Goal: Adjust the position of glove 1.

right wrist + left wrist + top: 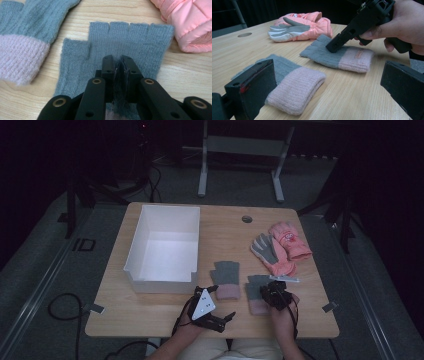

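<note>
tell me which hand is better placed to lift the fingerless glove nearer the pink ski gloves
Right. The right gripper is already down on that fingerless glove, pinching its knit, while the left gripper sits open, off the fabric.

No writing can be read anywhere. The small tag on the pink cuff of the fingerless glove (pixel 337 56) under the right gripper's jaws is too blurred to read, and so is the printed patch on the pink ski glove (pixel 289 240) beyond it.
</note>
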Action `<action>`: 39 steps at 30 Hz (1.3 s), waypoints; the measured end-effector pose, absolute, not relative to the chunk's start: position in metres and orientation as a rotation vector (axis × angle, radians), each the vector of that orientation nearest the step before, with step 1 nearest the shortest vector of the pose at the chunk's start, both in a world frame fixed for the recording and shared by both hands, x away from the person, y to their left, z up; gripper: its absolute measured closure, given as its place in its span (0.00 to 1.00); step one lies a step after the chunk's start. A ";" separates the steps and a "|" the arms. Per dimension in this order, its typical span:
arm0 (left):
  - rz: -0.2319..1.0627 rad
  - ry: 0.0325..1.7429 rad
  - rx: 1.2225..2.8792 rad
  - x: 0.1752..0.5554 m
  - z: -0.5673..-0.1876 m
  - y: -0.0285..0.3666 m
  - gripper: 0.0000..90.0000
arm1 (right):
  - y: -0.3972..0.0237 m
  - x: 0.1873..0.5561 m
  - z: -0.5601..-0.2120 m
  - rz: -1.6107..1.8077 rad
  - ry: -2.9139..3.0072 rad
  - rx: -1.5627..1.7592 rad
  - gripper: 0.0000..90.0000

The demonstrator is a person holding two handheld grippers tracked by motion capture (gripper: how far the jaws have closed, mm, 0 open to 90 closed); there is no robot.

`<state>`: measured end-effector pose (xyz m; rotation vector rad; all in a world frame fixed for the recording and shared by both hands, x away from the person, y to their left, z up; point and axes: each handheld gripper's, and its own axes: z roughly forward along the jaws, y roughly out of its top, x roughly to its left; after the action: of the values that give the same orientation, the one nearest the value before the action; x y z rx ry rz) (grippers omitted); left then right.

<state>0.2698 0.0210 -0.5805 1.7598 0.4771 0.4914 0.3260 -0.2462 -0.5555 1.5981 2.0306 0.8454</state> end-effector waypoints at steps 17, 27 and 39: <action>0.492 0.475 1.763 0.270 -0.580 0.021 0.00 | -0.259 0.327 -0.533 0.840 2.227 1.253 0.75; 0.492 0.478 1.764 0.270 -0.580 0.021 0.00 | -0.268 0.331 -0.536 0.812 2.361 1.187 0.70; 0.486 0.469 1.768 0.270 -0.580 0.021 0.00 | -0.266 0.332 -0.551 0.813 2.348 1.234 0.73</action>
<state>0.2700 0.0207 -0.5804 1.7681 0.4693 0.4862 0.3323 -0.2663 -0.5513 1.2335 2.3485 0.8133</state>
